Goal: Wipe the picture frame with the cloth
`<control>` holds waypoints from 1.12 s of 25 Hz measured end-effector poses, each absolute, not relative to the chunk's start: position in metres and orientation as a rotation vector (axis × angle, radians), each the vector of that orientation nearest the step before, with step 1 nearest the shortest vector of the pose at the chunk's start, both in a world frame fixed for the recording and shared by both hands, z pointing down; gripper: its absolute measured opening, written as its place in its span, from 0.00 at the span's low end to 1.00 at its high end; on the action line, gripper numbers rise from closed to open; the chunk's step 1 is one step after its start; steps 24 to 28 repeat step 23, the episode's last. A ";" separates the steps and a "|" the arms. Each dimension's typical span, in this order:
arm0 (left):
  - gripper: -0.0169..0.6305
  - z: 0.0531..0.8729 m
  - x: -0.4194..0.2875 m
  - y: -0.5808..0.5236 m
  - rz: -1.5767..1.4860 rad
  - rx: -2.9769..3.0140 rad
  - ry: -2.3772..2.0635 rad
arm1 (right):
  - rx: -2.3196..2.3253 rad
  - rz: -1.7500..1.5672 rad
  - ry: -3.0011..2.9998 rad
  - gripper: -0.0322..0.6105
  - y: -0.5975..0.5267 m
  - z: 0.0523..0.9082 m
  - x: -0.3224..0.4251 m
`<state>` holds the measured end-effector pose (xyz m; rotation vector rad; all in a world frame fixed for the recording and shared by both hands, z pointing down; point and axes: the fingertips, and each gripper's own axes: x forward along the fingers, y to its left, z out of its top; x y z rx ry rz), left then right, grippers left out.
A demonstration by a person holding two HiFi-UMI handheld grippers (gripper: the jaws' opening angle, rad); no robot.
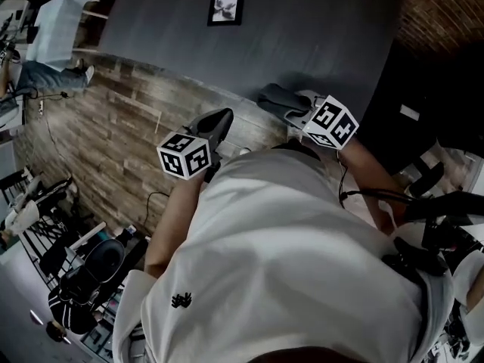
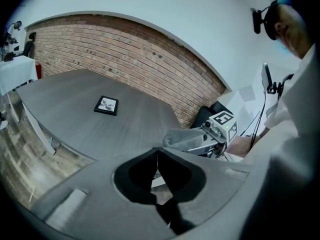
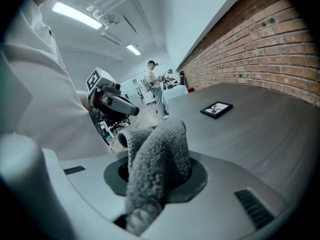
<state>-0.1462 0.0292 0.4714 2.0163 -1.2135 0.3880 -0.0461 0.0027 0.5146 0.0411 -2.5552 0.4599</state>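
Status: small black picture frame (image 2: pixel 106 105) flat on grey table (image 2: pixel 65 94), well apart from both grippers. Right gripper (image 3: pixel 159 151) clamped on fluffy grey cloth (image 3: pixel 150 184). Left gripper (image 2: pixel 158 151) jaws together, empty.

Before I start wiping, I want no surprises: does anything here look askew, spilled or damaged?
Nothing stands out. The picture frame lies flat on the grey table and looks intact. The grey cloth is bunched in the right gripper. The left gripper is shut and empty.

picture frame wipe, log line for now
left gripper shut, empty | right gripper shut on grey fluffy cloth | small black picture frame untouched
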 end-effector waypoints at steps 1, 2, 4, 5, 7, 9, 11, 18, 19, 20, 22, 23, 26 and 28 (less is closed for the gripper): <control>0.05 0.468 -0.156 0.035 0.373 2.028 -1.218 | 0.049 0.449 -2.554 0.19 0.009 0.511 -0.057; 0.05 0.464 -0.169 0.042 0.354 2.034 -1.226 | 0.057 0.440 -2.553 0.19 0.016 0.507 -0.069; 0.05 0.459 -0.197 0.060 0.300 2.026 -1.255 | 0.060 0.421 -2.554 0.19 0.034 0.500 -0.095; 0.05 0.458 -0.212 0.072 0.272 2.015 -1.275 | 0.054 0.409 -2.556 0.19 0.045 0.497 -0.108; 0.05 0.461 -0.236 0.098 0.234 1.989 -1.308 | 0.042 0.381 -2.559 0.19 0.068 0.491 -0.127; 0.05 0.468 -0.249 0.123 0.204 1.965 -1.311 | 0.043 0.355 -2.555 0.19 0.090 0.487 -0.138; 0.05 0.473 -0.258 0.146 0.194 1.965 -1.295 | 0.063 0.346 -2.547 0.19 0.110 0.485 -0.144; 0.05 0.474 -0.288 0.206 0.188 2.066 -1.198 | 0.171 0.357 -2.506 0.19 0.186 0.487 -0.175; 0.05 0.473 -0.290 0.216 0.189 2.073 -1.179 | 0.182 0.357 -2.501 0.19 0.196 0.483 -0.180; 0.05 0.472 -0.293 0.227 0.193 2.077 -1.162 | 0.193 0.359 -2.498 0.19 0.207 0.480 -0.184; 0.05 0.471 -0.299 0.246 0.205 2.080 -1.132 | 0.211 0.366 -2.491 0.19 0.227 0.472 -0.190; 0.05 0.470 -0.302 0.256 0.210 2.080 -1.118 | 0.219 0.371 -2.487 0.19 0.237 0.469 -0.193; 0.05 0.470 -0.302 0.256 0.210 2.080 -1.118 | 0.219 0.371 -2.487 0.19 0.237 0.469 -0.193; 0.05 0.470 -0.302 0.256 0.210 2.080 -1.118 | 0.219 0.371 -2.487 0.19 0.237 0.469 -0.193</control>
